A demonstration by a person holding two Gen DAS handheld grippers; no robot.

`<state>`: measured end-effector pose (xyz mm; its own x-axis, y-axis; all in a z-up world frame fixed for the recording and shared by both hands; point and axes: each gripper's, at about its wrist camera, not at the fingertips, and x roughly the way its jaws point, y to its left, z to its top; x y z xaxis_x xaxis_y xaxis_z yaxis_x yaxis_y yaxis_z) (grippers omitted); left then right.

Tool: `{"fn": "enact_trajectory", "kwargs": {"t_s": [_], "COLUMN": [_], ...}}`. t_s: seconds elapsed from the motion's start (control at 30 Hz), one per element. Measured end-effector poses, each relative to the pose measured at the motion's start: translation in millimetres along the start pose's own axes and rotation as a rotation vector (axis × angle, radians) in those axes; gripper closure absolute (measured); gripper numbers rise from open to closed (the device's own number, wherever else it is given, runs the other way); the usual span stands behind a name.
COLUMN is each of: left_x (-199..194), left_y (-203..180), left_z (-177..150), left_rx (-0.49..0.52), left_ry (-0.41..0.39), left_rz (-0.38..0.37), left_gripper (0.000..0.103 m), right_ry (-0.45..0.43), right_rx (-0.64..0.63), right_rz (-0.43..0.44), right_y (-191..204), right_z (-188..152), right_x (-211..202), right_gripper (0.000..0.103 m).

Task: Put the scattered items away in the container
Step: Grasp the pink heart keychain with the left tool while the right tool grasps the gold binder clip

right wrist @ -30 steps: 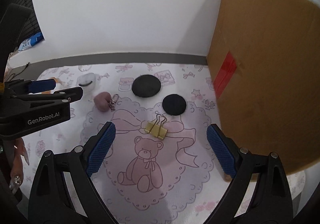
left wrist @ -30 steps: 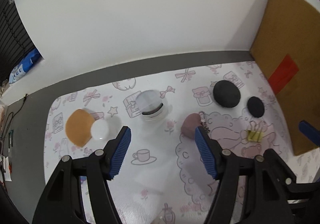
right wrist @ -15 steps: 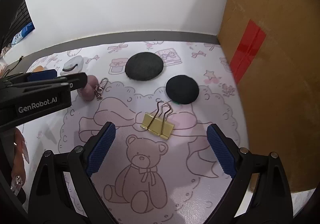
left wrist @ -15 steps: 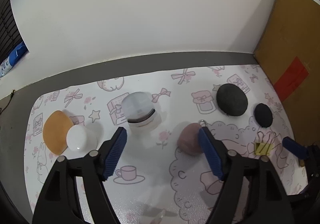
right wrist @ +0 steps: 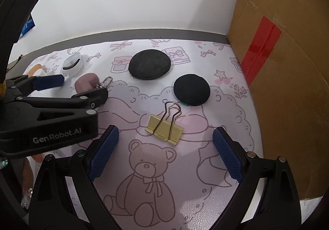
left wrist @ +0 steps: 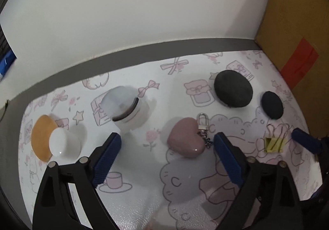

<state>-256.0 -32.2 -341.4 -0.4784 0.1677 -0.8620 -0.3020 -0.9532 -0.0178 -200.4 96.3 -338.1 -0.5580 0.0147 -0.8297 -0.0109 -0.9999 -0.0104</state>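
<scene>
A pink heart keychain (left wrist: 187,139) lies on the printed mat (left wrist: 144,199), just ahead of my left gripper (left wrist: 167,139). Its jaws are opening, and the heart sits in the gap without either pad touching it. Flat on the mat lies a gold binder clip (right wrist: 162,127), right between the tips of my right gripper (right wrist: 165,133), which is open and apart from it. Further back are a large black round pad (right wrist: 149,64) and a smaller one (right wrist: 191,90). A brown cardboard box (right wrist: 287,86) with red tape stands at the right.
At the left of the mat are a small white jar (left wrist: 127,106) with its lid ajar, a white cap (left wrist: 63,144) and an orange puff (left wrist: 40,135). A white wall closes the back. The left gripper (right wrist: 76,88) reaches in from the left of the right wrist view.
Both grippers have come down closer to the mat. The left jaws have spread wider, and the heart now lies between their tips. The binder clip looms larger between the right fingers.
</scene>
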Motion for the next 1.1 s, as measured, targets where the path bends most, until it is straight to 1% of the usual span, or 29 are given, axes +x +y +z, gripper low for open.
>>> {"fn": "enact_trajectory", "kwargs": {"t_s": [0.17, 0.23, 0.3, 0.33, 0.37, 0.4, 0.43, 0.47, 0.5, 0.53, 0.57, 0.6, 0.63, 0.9, 1.0, 1.1], "left_x": [-1, -2, -2, -3, -4, -6, -8, -11, -12, -12, -13, -13, -13, -5, -14, -17], "left_y": [3, 4, 5, 5, 6, 5, 5, 4, 3, 2, 2, 3, 4, -1, 7, 8], "left_z": [2, 3, 4, 4, 5, 5, 6, 6, 7, 7, 7, 7, 7, 7, -3, -5], "left_rx": [0.019, 0.022, 0.025, 0.025, 0.025, 0.028, 0.033, 0.039, 0.046, 0.052, 0.053, 0.052, 0.05, 0.042, 0.04, 0.042], "left_ry": [0.005, 0.005, 0.003, 0.003, 0.001, -0.007, -0.016, -0.024, -0.029, -0.032, -0.035, -0.037, -0.038, -0.035, -0.033, -0.04], "left_rz": [-0.006, -0.009, -0.01, -0.011, -0.012, -0.013, -0.015, -0.018, -0.017, -0.011, -0.009, -0.011, -0.015, -0.02, -0.017, -0.003], "left_gripper": [0.01, 0.01, 0.01, 0.012, 0.02, 0.027, 0.044, 0.062, 0.069, 0.069, 0.069, 0.069, 0.069, 0.069, 0.069, 0.069], "right_ry": [0.005, 0.006, 0.007, 0.008, 0.009, 0.008, 0.005, 0.004, 0.003, 0.002, 0.0, -0.003, -0.005, -0.008, -0.012, -0.019], "right_rx": [0.002, 0.005, 0.005, 0.004, 0.003, 0.003, 0.003, 0.002, 0.001, 0.0, 0.0, 0.0, 0.002, 0.016, 0.037, 0.04], "right_rz": [-0.003, -0.004, -0.004, -0.003, -0.004, -0.004, -0.006, -0.007, -0.007, -0.008, -0.01, -0.01, -0.013, -0.005, 0.015, 0.016], "right_y": [0, 0, 0, 0, 0, 0, 0, 1, 1, 1, 1, 2, 2, 0, -4, -3], "right_z": [1, 1, 1, 0, 0, 0, -1, -1, -2, -2, -3, -4, -4, 2, 5, 6], "right_x": [1, 0, 0, -1, -1, -2, -3, -3, -4, -4, -4, -4, -5, -9, -10, -10], "right_gripper": [0.009, 0.011, 0.015, 0.016, 0.021, 0.03, 0.035, 0.044, 0.048, 0.049, 0.053, 0.061, 0.065, 0.066, 0.066, 0.066]}}
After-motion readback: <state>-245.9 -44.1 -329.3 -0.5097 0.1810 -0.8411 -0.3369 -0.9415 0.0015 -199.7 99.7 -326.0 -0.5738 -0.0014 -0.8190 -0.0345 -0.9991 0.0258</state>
